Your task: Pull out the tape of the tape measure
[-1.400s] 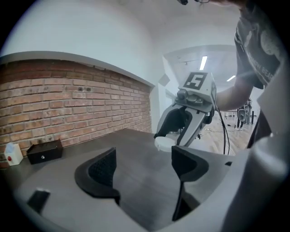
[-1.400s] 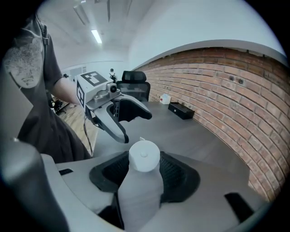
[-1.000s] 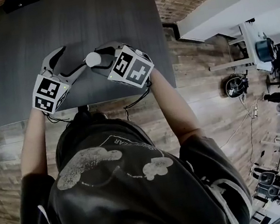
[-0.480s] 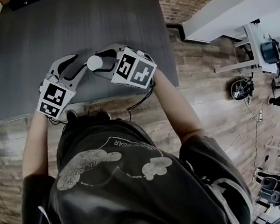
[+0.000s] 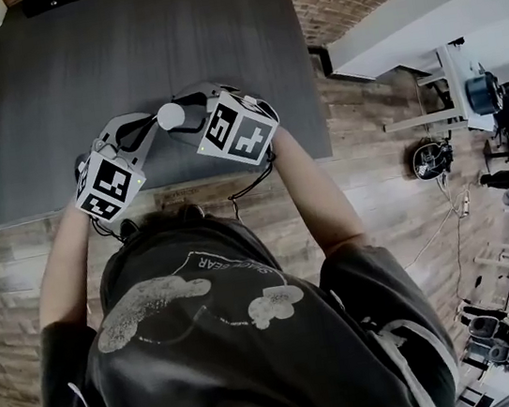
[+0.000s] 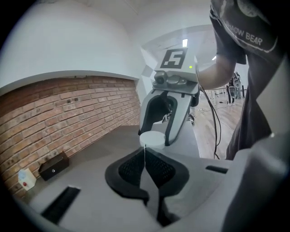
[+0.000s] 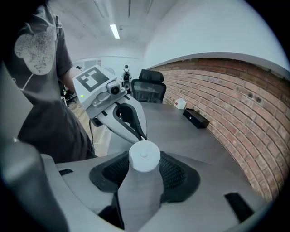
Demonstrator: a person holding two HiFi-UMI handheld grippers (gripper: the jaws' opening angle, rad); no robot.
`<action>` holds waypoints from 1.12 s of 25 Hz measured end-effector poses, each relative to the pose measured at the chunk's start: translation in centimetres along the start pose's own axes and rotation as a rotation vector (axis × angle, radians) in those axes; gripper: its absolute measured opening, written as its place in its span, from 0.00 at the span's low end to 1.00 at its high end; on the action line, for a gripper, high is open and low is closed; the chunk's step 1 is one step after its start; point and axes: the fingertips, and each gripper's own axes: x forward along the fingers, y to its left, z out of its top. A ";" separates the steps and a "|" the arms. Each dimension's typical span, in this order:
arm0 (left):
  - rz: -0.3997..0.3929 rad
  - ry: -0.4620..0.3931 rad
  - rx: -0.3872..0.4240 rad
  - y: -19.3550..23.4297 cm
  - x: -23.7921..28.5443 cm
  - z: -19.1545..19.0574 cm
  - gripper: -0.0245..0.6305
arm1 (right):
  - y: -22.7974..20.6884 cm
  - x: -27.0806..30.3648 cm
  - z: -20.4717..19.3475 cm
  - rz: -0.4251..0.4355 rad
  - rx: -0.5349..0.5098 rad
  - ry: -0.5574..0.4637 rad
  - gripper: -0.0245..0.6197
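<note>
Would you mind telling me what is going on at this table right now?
A person stands at a dark table with a hand-held gripper in each hand. The right hand-held gripper grips a round white tape measure; the jaws of the left hand-held gripper have just closed on the tape end. The tape is barely pulled out.

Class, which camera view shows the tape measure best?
The right gripper view: the small round white tape measure sits close and face-on, mid-frame. The left gripper view shows it smaller, obliquely; the head view, as a tiny disc.
</note>
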 end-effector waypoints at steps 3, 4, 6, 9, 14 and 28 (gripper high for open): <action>0.002 -0.015 -0.052 1.3 -1.3 -0.7 0.05 | 0.0 1.5 1.5 -0.015 0.067 -0.022 0.40; -0.003 -0.016 -0.074 1.7 -1.7 -1.1 0.05 | 0.0 2.0 1.9 -0.023 0.094 -0.026 0.40; -0.019 -0.009 -0.113 2.6 -2.4 -2.1 0.05 | -0.2 3.2 2.8 -0.042 0.144 -0.034 0.40; -0.050 0.001 -0.157 3.8 -3.2 -3.1 0.05 | -0.7 4.3 3.7 -0.084 0.200 -0.046 0.40; -0.102 -0.026 -0.205 4.8 -4.0 -3.6 0.05 | -0.7 5.3 4.6 -0.121 0.234 -0.046 0.40; -0.127 -0.038 -0.246 7.9 -7.3 -4.6 0.05 | -2.2 3.1 3.4 -0.222 0.362 -0.025 0.40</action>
